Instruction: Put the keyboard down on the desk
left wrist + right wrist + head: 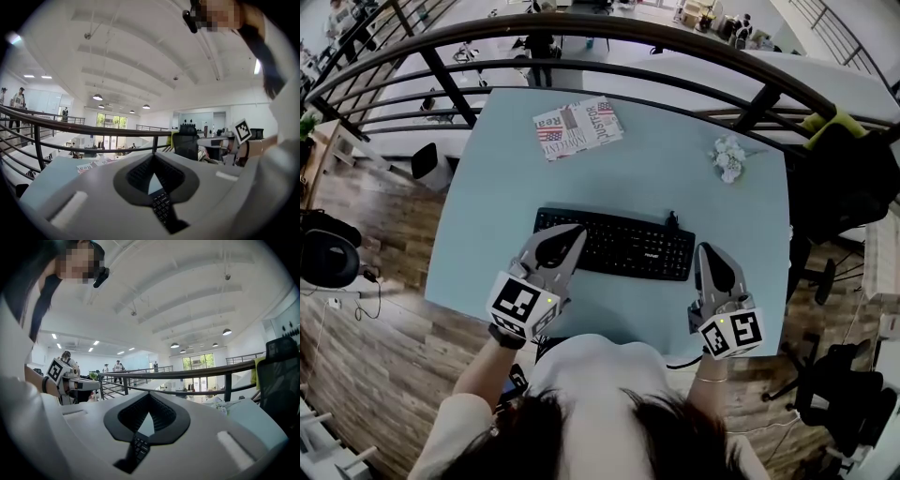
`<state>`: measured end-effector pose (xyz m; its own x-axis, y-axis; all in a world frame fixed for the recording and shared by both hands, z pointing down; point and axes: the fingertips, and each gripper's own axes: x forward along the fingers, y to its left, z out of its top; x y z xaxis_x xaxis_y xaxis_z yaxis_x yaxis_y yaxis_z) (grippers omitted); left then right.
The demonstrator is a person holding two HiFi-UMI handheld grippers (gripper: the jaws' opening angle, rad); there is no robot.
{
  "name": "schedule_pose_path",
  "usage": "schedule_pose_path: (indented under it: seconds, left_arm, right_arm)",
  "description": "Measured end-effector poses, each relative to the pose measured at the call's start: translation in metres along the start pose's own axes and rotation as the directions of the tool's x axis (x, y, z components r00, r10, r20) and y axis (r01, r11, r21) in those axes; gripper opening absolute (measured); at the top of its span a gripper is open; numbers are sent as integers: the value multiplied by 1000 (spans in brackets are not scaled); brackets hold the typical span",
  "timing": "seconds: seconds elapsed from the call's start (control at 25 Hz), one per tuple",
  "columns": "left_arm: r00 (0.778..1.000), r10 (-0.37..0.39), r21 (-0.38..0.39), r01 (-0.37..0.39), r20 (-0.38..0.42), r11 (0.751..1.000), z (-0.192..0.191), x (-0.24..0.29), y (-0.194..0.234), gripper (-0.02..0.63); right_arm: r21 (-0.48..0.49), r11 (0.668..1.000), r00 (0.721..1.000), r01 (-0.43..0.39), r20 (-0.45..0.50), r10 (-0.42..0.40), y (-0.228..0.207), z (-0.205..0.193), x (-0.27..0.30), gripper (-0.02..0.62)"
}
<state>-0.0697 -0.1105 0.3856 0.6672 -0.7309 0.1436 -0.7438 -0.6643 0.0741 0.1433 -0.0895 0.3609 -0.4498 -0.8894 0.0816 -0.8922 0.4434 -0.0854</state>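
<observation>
A black keyboard [619, 246] lies flat on the pale blue desk [502, 197], near its front edge. My left gripper [573, 233] hovers over the keyboard's left end with its jaws shut and nothing between them. My right gripper [705, 252] is just off the keyboard's right end, also shut and empty. In the left gripper view the left gripper [152, 159] has its jaws together, and some keyboard keys [161, 206] show through the gap below them. In the right gripper view the right gripper [149, 397] looks the same, with keyboard keys [137, 447] below it.
A folded newspaper [577, 127] lies at the desk's far side and a small white flower bunch [728, 157] at the far right. A dark metal railing [609, 70] runs behind the desk. A black chair [844, 183] stands to the right.
</observation>
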Motion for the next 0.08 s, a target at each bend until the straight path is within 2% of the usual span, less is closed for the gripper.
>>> schedule_pose_path:
  seconds: [0.08]
  left_arm:
    - [1000,-5,4,5,1,1000,1,0,0,57]
  right_arm:
    - [-1,1000,1000,0,5,0,0,1,1,0]
